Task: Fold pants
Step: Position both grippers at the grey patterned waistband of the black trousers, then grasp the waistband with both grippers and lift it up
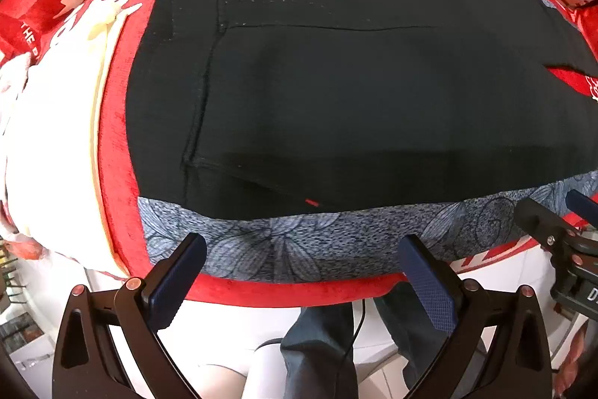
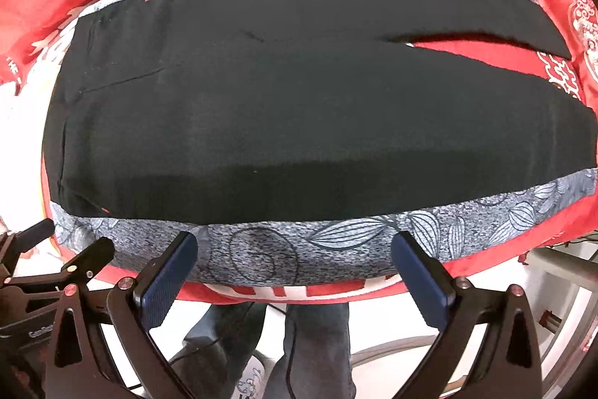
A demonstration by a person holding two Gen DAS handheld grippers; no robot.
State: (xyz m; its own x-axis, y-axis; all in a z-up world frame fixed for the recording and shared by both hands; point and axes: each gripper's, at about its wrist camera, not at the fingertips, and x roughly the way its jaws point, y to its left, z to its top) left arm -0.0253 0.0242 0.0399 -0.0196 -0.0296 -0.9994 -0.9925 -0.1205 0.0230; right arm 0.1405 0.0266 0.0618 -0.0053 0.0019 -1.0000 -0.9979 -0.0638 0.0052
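- Black pants [image 1: 355, 92] lie flat and smooth, legs parting to the right where a wedge of red shows between them
- They rest on a grey floral cloth [image 1: 299, 245] over a red patterned cover [image 1: 123, 152]
- Left gripper [image 1: 304, 281] and right gripper [image 2: 295, 268] hover at the near edge, both wide apart, holding nothing

The pants [image 1: 355, 81] are spread flat on a patterned cloth [image 1: 299, 245], which is laid over the worktop [image 1: 261, 294]. Both tongs, left tongs [image 1: 304, 281] and right tongs [image 2: 295, 273], are held side by side at the near edge, apart from the pants.
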